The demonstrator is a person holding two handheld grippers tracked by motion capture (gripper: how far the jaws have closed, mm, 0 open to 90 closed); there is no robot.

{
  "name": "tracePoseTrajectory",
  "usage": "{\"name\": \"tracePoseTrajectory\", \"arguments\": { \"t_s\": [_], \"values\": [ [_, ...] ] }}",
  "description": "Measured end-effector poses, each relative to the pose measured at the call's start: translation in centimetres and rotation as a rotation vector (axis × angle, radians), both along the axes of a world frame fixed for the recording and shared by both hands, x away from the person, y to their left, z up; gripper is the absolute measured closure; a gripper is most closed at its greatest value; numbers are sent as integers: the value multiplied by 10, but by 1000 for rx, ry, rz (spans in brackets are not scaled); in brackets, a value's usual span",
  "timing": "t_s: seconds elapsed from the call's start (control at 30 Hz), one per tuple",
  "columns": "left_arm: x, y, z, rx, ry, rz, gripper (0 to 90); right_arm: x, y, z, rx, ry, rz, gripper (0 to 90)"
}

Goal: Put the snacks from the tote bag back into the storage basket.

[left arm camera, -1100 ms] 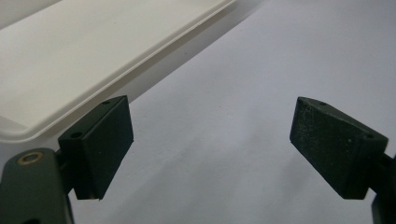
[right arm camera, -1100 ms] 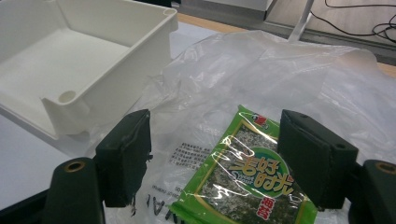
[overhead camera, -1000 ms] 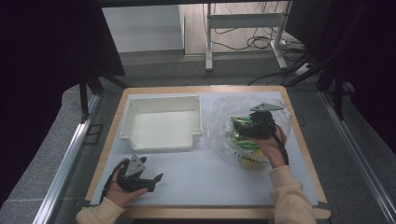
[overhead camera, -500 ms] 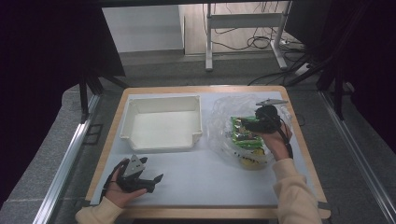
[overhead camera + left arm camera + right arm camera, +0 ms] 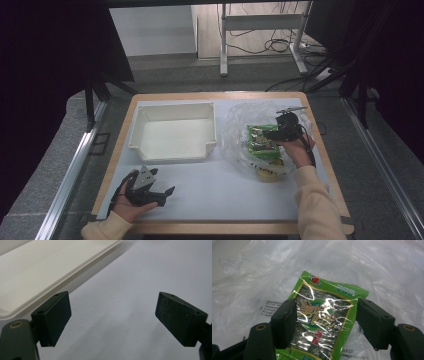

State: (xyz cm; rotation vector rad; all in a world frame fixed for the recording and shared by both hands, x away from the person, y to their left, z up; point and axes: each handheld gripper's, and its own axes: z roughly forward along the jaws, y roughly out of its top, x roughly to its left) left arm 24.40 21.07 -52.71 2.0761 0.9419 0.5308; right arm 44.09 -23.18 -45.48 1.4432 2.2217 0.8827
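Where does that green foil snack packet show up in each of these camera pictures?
High view: green foil snack packet, right of centre, beside the right tool.
Left gripper view: white tray rim, no packet.
Right gripper view: packet centred between the jaws.
Shared landmark: crinkled clear plastic bag.

2 cream sleeves [image 5: 312,200]; each hand holds a black gripper, the left gripper [image 5: 167,191] topped by a grey 3-cornered plate [image 5: 143,176].

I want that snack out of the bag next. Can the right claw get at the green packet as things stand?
Probably yes. The right claw straddles the green packet, its jaws open to either side. The clear plastic bag lies spread around it; whether film still covers the packet I cannot tell.
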Motion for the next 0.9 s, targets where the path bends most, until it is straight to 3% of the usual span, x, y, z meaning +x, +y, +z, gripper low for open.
{"name": "tracePoseTrajectory", "arguments": {
  "t_s": [0.27,0.57,0.9],
  "values": [
    [0,0,0,1,1,1,132,7,-6,-5,21,39,-33,359],
    [0,0,0,5,-1,3,132,14,-13,-10,-8,56,-77,359],
    [1,0,-1,7,1,3,132,19,-16,-16,-14,107,-76,414]
  ]
}}
